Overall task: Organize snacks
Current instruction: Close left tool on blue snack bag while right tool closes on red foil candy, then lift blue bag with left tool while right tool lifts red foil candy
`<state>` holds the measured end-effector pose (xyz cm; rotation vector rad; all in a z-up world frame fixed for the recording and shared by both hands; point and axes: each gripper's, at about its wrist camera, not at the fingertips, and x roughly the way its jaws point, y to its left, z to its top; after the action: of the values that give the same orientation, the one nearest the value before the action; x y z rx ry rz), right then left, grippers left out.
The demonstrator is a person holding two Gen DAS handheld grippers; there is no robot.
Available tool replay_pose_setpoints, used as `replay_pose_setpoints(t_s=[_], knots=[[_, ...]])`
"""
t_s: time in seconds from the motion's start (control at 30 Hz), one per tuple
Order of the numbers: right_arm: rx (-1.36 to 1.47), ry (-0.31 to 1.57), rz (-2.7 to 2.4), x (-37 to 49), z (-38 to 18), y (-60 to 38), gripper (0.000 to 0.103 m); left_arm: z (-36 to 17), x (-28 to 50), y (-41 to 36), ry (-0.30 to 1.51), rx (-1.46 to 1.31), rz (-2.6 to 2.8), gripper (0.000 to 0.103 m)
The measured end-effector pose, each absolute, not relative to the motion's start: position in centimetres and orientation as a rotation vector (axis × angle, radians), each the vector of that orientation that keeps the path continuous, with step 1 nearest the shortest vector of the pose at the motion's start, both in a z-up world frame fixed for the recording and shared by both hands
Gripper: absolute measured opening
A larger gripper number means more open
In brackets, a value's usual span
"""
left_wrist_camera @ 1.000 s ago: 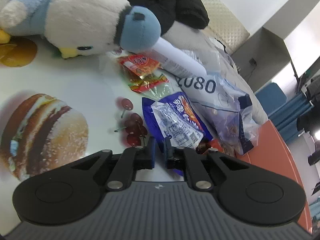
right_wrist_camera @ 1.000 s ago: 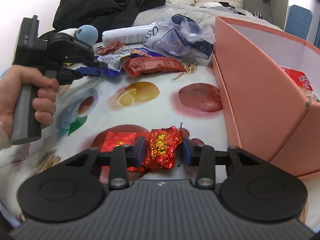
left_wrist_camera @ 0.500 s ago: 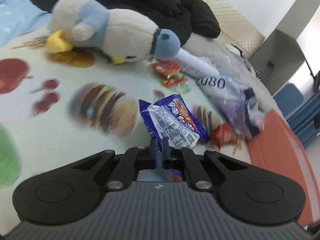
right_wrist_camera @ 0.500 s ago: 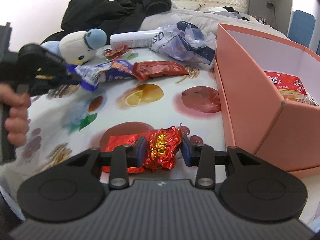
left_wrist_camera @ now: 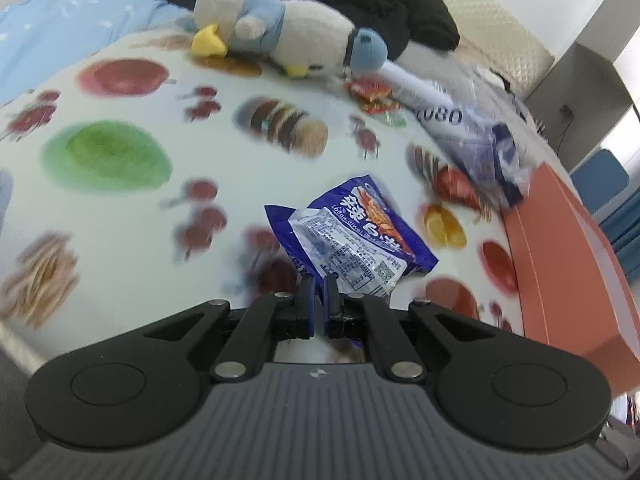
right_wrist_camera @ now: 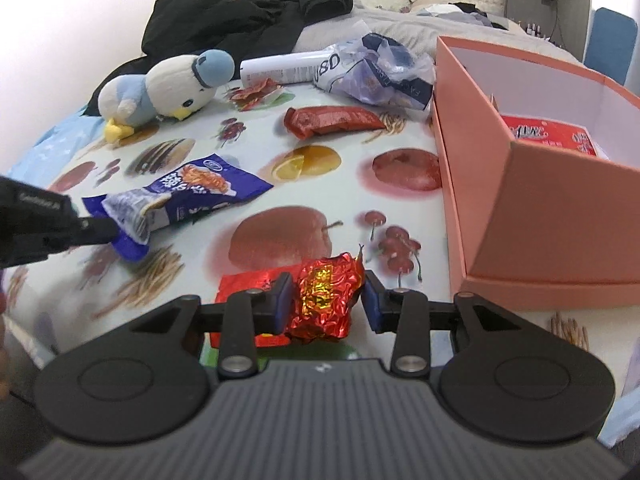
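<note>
My left gripper (left_wrist_camera: pixel 319 280) is shut on the near corner of a blue snack packet (left_wrist_camera: pixel 360 236), which hangs just above the fruit-print tablecloth. In the right wrist view that blue packet (right_wrist_camera: pixel 188 196) shows at mid left with the left gripper (right_wrist_camera: pixel 100 230) pinching its end. My right gripper (right_wrist_camera: pixel 325 300) is shut on a crumpled red foil packet (right_wrist_camera: pixel 326 296). A pink open box (right_wrist_camera: pixel 532 200) stands to the right, with a red packet (right_wrist_camera: pixel 548 136) inside. A long red snack bar (right_wrist_camera: pixel 332 120) lies farther back.
A plush bird (right_wrist_camera: pixel 160 88) lies at the back left, beside small red wrappers (right_wrist_camera: pixel 256 94). A white tube (right_wrist_camera: pixel 288 66) and a crinkled plastic bag (right_wrist_camera: pixel 380 72) sit behind, with a black jacket (right_wrist_camera: pixel 248 20) beyond. The tablecloth (right_wrist_camera: pixel 320 184) shows printed fruit.
My left gripper closed on the blue packet and dragged it away from the pile, toward the near left of the table. My right gripper drifted slightly with the red foil packet still held.
</note>
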<state>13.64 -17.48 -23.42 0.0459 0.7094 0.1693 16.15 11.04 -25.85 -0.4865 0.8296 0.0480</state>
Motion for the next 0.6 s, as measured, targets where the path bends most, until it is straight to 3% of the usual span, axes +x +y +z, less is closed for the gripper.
replay_pose_setpoints(t_s=[0.13,0.2,0.27,0.37,0.5,0.6], knots=[[0.059,0.734,0.181,13.2,-23.7,-17.8,0.040,-25.6,13.7,10.7,0.877,-0.451,0.052,0.006],[0.084,0.749,0.181,13.3,-23.9,-18.1,0.040,-25.4,12.9,10.8,0.903,-0.439,0.047,0.014],[0.108,0.764,0.179,13.5,-24.3,-18.3,0.042,-25.0,12.3,10.8,0.923,-0.408,0.030,0.033],[0.131,0.771,0.196,13.5,-24.5,-18.5,0.042,-24.3,11.7,10.7,0.927,-0.339,0.009,0.053],[0.143,0.774,0.213,13.5,-24.4,-18.7,0.042,-23.0,11.7,10.1,0.916,-0.223,-0.027,0.071],[0.146,0.776,0.205,13.5,-24.4,-18.7,0.054,-22.1,12.3,9.6,0.879,-0.147,-0.083,0.081]])
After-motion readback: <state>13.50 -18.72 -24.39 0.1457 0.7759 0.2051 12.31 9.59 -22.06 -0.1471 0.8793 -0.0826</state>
